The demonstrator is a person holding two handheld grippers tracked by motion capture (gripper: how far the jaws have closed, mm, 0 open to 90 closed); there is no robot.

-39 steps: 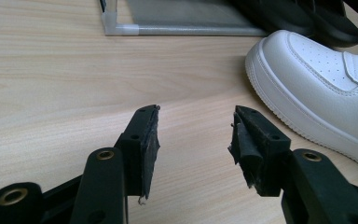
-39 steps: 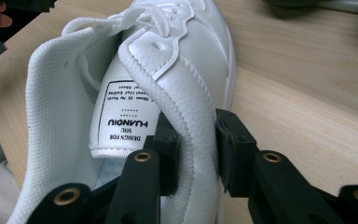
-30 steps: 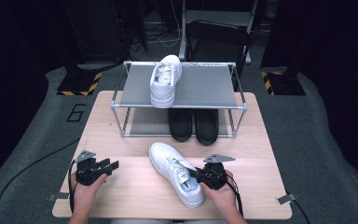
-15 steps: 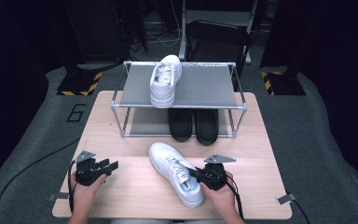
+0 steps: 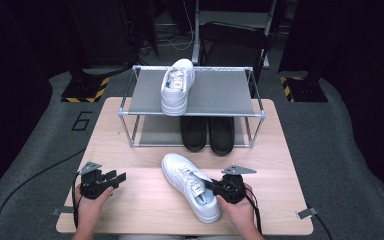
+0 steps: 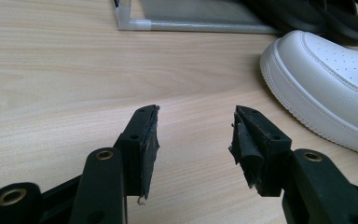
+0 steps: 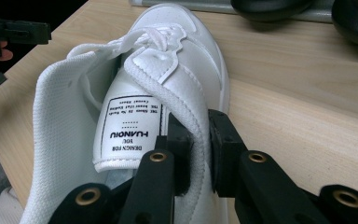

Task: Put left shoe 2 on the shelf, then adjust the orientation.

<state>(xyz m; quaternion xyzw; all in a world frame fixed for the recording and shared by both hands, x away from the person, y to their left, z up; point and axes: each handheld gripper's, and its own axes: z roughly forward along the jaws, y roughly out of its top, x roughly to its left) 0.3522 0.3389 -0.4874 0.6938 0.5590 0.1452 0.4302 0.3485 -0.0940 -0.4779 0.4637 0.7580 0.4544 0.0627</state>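
A pale wooden table (image 5: 130, 130) stands on a grey floor, and a metal-framed shoe rack (image 5: 192, 94) with two grey shelves sits at its far side. On the top shelf lies one white sneaker (image 5: 177, 86), toe hanging slightly over the front edge; on the lower shelf stands a pair of black shoes (image 5: 208, 134), side by side.

Near the person's edge of the table, a second white sneaker (image 5: 190, 186) lies on its sole, toe pointing toward the rack and somewhat to the left, heel nearest the person. The right gripper (image 5: 216, 187) has its jaws nearly together, clamped on the padded side collar of this sneaker beside the tongue: in the right gripper view (image 7: 198, 140) one pad sits inside the shoe, the other outside, pinching the collar between them. Its jaws have just been closing on that collar. The tongue label faces up in that view.

The left gripper (image 5: 116, 178) is held low over the bare table at the left, well apart from the sneaker, jaws partly open with nothing between them; the left gripper view (image 6: 193, 137) shows the gap over plain wood
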